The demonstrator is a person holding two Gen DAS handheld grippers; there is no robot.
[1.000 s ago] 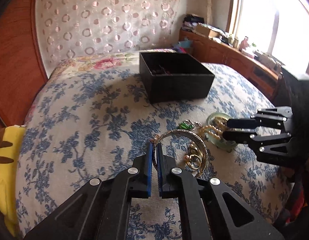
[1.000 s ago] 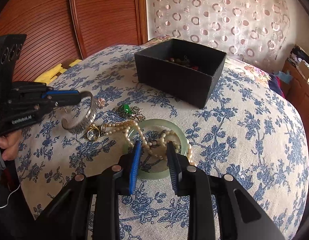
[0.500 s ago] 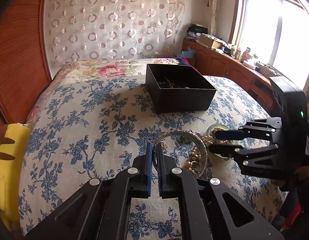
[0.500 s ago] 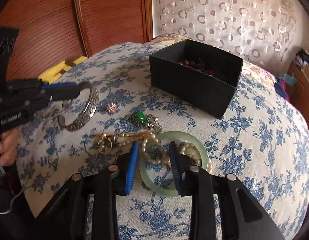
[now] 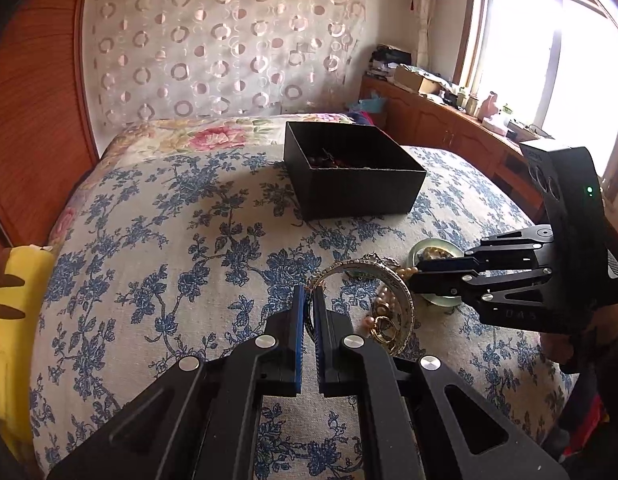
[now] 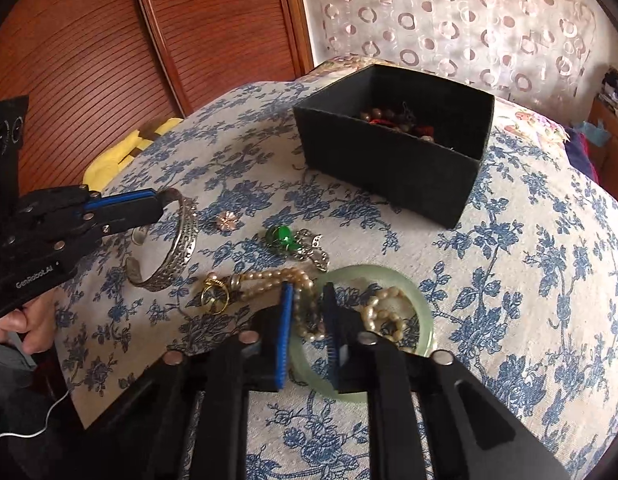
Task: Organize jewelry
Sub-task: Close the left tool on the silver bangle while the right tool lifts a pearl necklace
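My left gripper (image 5: 308, 294) is shut on a silver cuff bracelet (image 5: 393, 280), held above the bed; it also shows in the right wrist view (image 6: 181, 240). My right gripper (image 6: 308, 294) is open, its fingers low around a pearl necklace (image 6: 269, 280) that lies across a pale green jade bangle (image 6: 421, 312). A gold ring (image 6: 215, 298), a green pendant (image 6: 285, 236) and a small pink flower piece (image 6: 226, 221) lie nearby. A black box (image 6: 389, 168) with beads inside stands behind.
The blue floral bedspread (image 5: 169, 240) covers the bed. A yellow plush (image 5: 13, 300) lies at the left edge. A wooden wardrobe (image 6: 149, 40) stands behind, a curtain (image 5: 229, 48) at the back, and a cluttered wooden cabinet (image 5: 449, 124) under the window.
My left gripper has lifted the cuff bracelet higher off the bed. My right gripper has lowered and moved forward over the pearl necklace and bangle.
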